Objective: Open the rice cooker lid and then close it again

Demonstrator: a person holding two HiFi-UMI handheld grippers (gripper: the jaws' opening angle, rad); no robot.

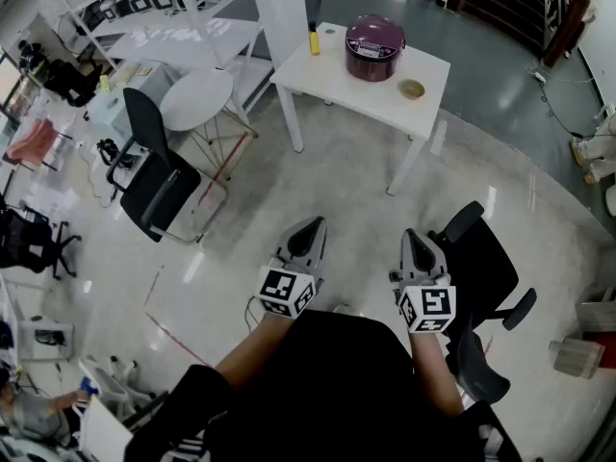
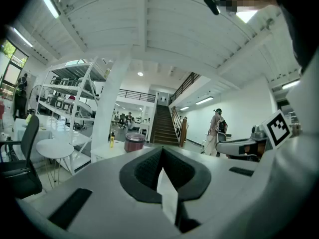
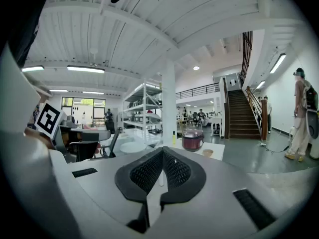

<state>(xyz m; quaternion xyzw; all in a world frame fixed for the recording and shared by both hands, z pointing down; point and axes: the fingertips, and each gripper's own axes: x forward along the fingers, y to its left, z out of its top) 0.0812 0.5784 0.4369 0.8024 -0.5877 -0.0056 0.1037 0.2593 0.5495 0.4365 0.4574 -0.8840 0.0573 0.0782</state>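
White tabletop at twelve o'clock is bearing one shut rice cooker and one bowl; left claw and right claw are hanging clenched, empty.

No legible text, no brand, label, number or sign readable anywhere

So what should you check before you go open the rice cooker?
1. Rice cooker lid down: ok, looks closed.
2. Left claw empty: ok, shut on nothing.
3. Right claw empty: ok, shut on nothing.
4. Cooker within reach: not ok, its table stands far off.
5. Room beside cooker: ok, yellow bottle and small bowl stand apart from it.
6. How the lid opens: cannot tell, too small.
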